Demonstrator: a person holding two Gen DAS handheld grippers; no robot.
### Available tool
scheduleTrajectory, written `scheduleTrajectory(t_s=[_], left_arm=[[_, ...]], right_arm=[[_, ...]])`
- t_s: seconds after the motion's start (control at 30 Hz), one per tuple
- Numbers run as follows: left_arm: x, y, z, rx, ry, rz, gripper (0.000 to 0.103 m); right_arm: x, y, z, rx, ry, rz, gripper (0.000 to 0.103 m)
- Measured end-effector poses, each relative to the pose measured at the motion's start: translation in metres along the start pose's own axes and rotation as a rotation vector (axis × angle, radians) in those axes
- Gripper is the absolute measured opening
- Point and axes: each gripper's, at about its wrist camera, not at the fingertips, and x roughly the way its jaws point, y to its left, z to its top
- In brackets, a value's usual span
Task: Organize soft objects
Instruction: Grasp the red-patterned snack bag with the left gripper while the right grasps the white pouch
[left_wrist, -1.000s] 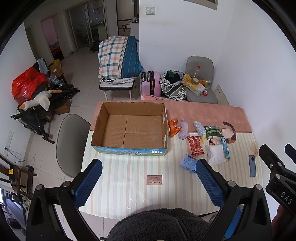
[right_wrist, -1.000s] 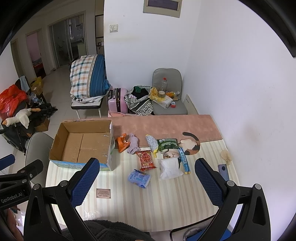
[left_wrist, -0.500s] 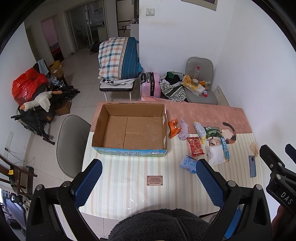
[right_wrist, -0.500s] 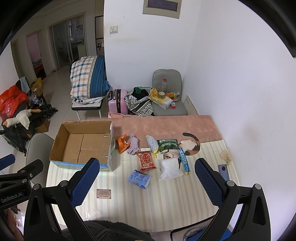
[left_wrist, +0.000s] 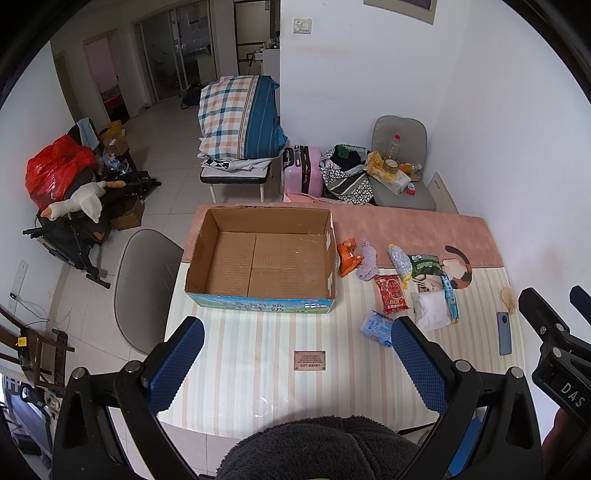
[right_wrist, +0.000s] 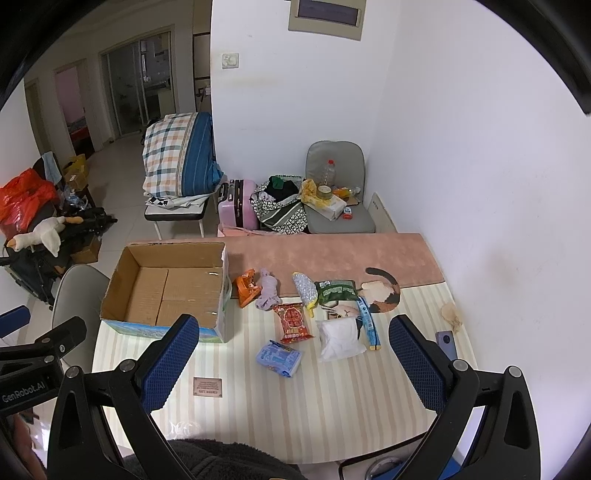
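An empty open cardboard box (left_wrist: 266, 258) (right_wrist: 166, 291) stands on the striped table. To its right lie soft packets: an orange pack (right_wrist: 246, 288), a lilac cloth (right_wrist: 267, 291), a red snack bag (right_wrist: 293, 321), a silver pouch (right_wrist: 305, 290), a green pack (right_wrist: 337, 291), a white pouch (right_wrist: 340, 339), a blue tissue pack (right_wrist: 279, 357) (left_wrist: 376, 326) and a blue tube (right_wrist: 369, 325). My left gripper (left_wrist: 297, 363) is open and empty, high above the table's near edge. My right gripper (right_wrist: 295, 363) is open and empty, high above the packets.
A phone (right_wrist: 445, 341) and a crumpled tissue (right_wrist: 452, 314) lie at the table's right edge. A small label plate (left_wrist: 309, 360) lies in front. A pink runner (right_wrist: 332, 254) covers the far edge. A grey chair (left_wrist: 144, 284) stands at the left. The wall is close on the right.
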Motion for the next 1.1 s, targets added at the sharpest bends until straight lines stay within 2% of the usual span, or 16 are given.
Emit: scheduleTrajectory(t_s=[0.27, 0.43, 0.53, 0.63, 0.7, 0.77, 0.93, 1.07, 1.1], left_arm=[[0.004, -0.003, 0.005, 0.008, 0.002, -0.008, 0.103], [0.049, -0.029, 0.024, 0.043, 0.061, -0.021, 0.103], [0.099, -0.058, 0.036, 0.086, 0.148, -0.048, 0.103], [0.158, -0.091, 0.044, 0.113, 0.255, -0.088, 0.103], [0.205, -0.116, 0.049, 0.124, 0.336, -0.125, 0.103], [0.242, -0.136, 0.051, 0.136, 0.389, -0.116, 0.103], [0.348, -0.188, 0.04, 0.186, 0.559, -0.104, 0.101], [0.429, -0.217, 0.026, 0.186, 0.732, -0.122, 0.096], [0.438, -0.217, 0.024, 0.173, 0.757, -0.13, 0.095]], right_arm=[[0.01, -0.008, -0.005, 0.035, 0.027, 0.02, 0.103], [0.059, -0.053, -0.01, 0.148, 0.112, 0.031, 0.103], [0.109, -0.095, -0.013, 0.208, 0.197, 0.004, 0.103], [0.171, -0.124, -0.023, 0.213, 0.304, -0.028, 0.103], [0.225, -0.143, -0.034, 0.199, 0.388, -0.032, 0.103], [0.277, -0.155, -0.045, 0.184, 0.465, -0.035, 0.103], [0.395, -0.167, -0.078, 0.121, 0.619, 0.016, 0.103], [0.446, -0.16, -0.094, 0.091, 0.689, 0.049, 0.103], [0.454, -0.158, -0.097, 0.092, 0.702, 0.059, 0.103]])
